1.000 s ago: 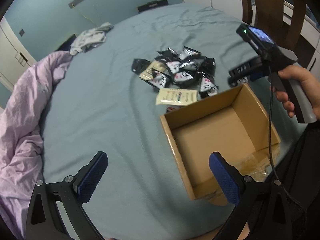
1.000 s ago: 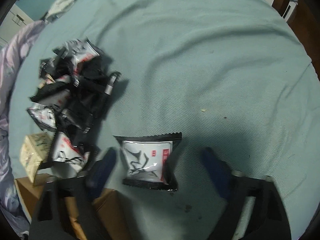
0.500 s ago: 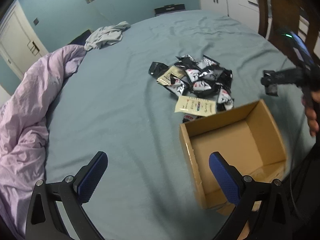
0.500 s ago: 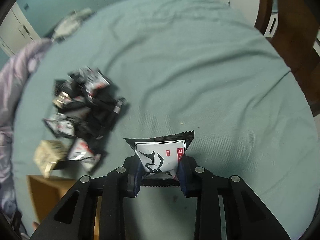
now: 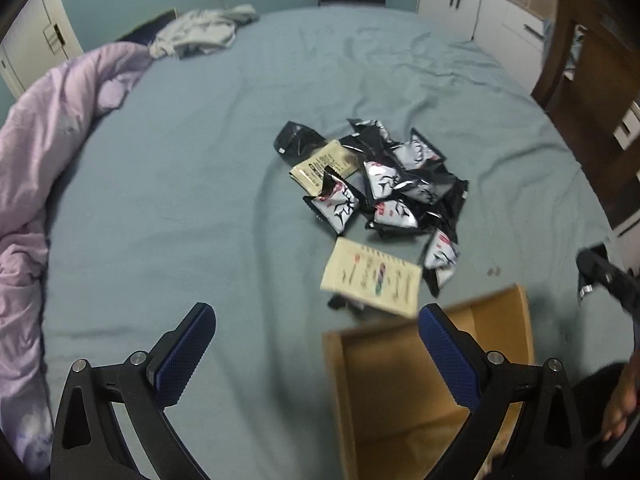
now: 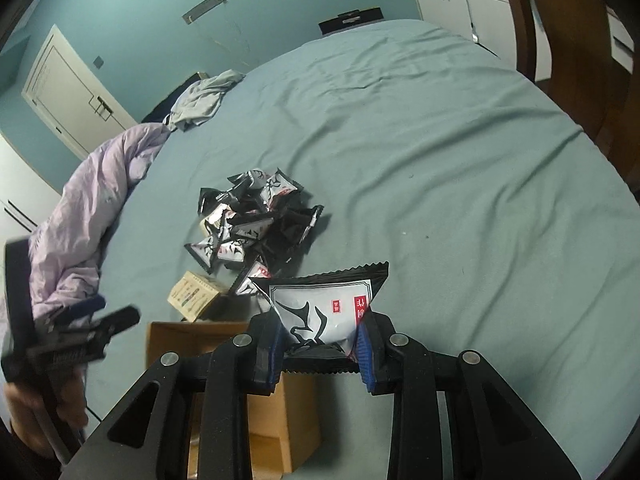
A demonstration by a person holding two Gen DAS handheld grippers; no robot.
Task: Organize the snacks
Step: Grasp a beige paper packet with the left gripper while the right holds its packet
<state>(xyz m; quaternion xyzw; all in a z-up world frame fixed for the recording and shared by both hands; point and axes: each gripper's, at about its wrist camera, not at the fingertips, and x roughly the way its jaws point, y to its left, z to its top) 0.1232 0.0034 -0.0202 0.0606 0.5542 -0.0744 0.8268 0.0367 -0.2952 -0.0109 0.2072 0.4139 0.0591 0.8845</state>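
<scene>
My right gripper [image 6: 322, 346] is shut on a black-and-white snack packet [image 6: 324, 304], held lifted above the near side of the bed. Below it sits an open cardboard box [image 6: 176, 340], seen also in the left wrist view as the cardboard box [image 5: 400, 392], with nothing visible inside. A pile of black snack packets [image 5: 384, 188] and cream packets [image 5: 372, 278] lies on the teal sheet just beyond the box. My left gripper [image 5: 316, 356] is open and holds nothing, hovering over the sheet at the box's left edge. It shows at the left of the right wrist view as the left gripper [image 6: 80, 320].
A lilac duvet [image 5: 44, 152] is bunched along the bed's left side. Grey clothing [image 5: 200, 32] lies at the far end. A wooden chair [image 5: 592, 72] and white cabinets [image 5: 476, 0] stand to the right. A hand [image 6: 24, 412] grips the left tool.
My right gripper closed on the packet that lay flat on the sheet and lifted it toward the box. My left gripper swung left, so the box slid to the lower right of its view.
</scene>
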